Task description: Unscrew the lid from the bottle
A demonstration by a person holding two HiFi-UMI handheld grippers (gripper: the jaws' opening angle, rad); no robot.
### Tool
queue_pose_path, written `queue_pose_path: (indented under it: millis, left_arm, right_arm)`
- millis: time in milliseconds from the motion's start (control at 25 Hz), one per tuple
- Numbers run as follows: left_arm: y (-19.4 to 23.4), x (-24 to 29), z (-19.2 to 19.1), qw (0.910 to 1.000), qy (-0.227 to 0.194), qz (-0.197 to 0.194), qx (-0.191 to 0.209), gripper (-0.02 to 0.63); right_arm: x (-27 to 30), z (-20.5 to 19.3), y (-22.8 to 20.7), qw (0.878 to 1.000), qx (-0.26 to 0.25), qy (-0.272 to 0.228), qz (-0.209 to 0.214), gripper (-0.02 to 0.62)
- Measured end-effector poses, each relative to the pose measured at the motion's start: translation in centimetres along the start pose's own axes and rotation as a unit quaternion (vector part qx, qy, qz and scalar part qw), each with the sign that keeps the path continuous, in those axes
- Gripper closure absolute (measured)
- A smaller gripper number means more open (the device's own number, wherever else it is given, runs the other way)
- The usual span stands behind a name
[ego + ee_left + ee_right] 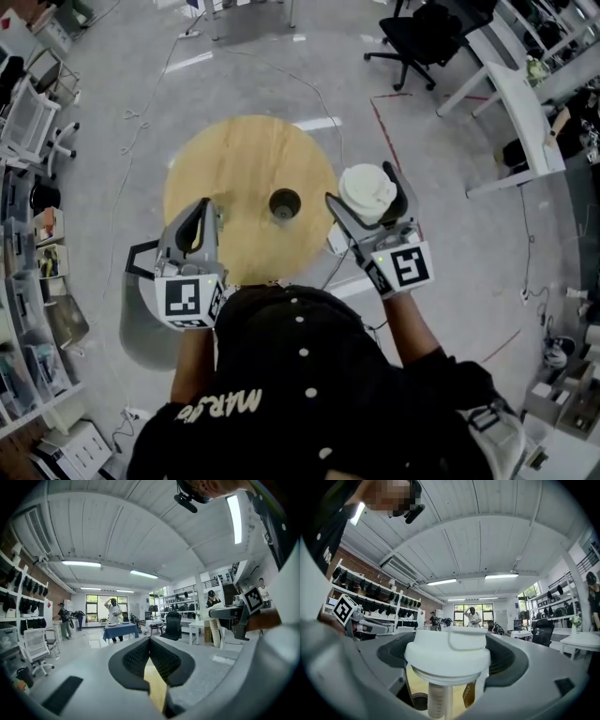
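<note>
At centre right, the right hand-held gripper (359, 185) pinches the white lid (447, 651), apparently clear of the dark bottle (284, 203) standing alone mid-frame on the round worktop (234, 159). The left hand-held gripper (204, 204), lower left, is pressed together, empty. With nothing steadying it, the bottle could topple if knocked.

This is a large open-plan lab or office workroom. A grey floor (450, 244) is crossed by loose cables (142, 117) and red tape lines (387, 128), with white desks (514, 94), a black swivel chair (422, 37), wall shelves (365, 603) of dark gear, ceiling strip lights (80, 564) and a round wooden counter (234, 159) mid-floor.
</note>
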State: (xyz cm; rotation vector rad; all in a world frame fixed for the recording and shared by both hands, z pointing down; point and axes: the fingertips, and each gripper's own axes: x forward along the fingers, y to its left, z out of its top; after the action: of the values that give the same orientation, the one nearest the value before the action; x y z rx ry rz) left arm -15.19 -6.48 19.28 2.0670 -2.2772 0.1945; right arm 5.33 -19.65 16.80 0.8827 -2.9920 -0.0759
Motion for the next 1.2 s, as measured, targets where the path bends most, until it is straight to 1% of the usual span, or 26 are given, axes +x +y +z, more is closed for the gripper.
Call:
queue_pose_path:
  millis: [80, 160, 240, 360, 520, 640, 800, 1200]
  left_arm:
    - [0.2, -0.5, 0.7, 1.0, -0.001, 0.005, -0.002, 0.601]
    - [0.1, -1.0, 1.0, 1.0, 0.0, 0.003, -0.003, 0.603]
    - [-0.2, -1.2, 1.2, 1.0, 0.0, -0.003, 0.002, 0.601]
    - [-0.9, -1.2, 1.4, 0.9999, 0.002, -0.01, 0.01, 0.601]
    - [-1.5, -1.1, 2.1, 0.9998, -0.007, -0.01, 0.014, 0.601]
    - [-1.8, -0.9, 1.9, 0.9997, -0.004, -0.012, 0.022, 0.603]
    - [-2.1, -0.5, 2.1, 0.9998, -0.007, -0.016, 0.01, 0.601]
    - [-2.1, 0.2, 2.5, 0.9996, -0.014, -0.018, 0.015, 0.603]
  right_arm:
    - [-0.3, 0.4, 0.0, 1.0, 0.002, -0.004, -0.004, 0.114]
    - [-0.7, 0.8, 0.2, 1.0, -0.002, -0.006, -0.007, 0.115]
    - [-1.0, 1.0, 0.3, 1.0, -0.011, -0.004, -0.007, 0.115]
    - [-1.6, 1.5, 0.4, 1.0, -0.011, -0.006, -0.004, 0.115]
    - [-2.2, 1.9, 0.5, 1.0, -0.023, -0.009, -0.003, 0.115]
    - [-2.3, 1.8, 0.0, 1.0, -0.028, -0.01, -0.006, 0.115]
    - [-2.5, 2.0, -0.7, 0.999, -0.028, -0.016, -0.017, 0.115]
    - [-1.9, 1.8, -1.2, 0.999, -0.032, -0.019, -0.015, 0.115]
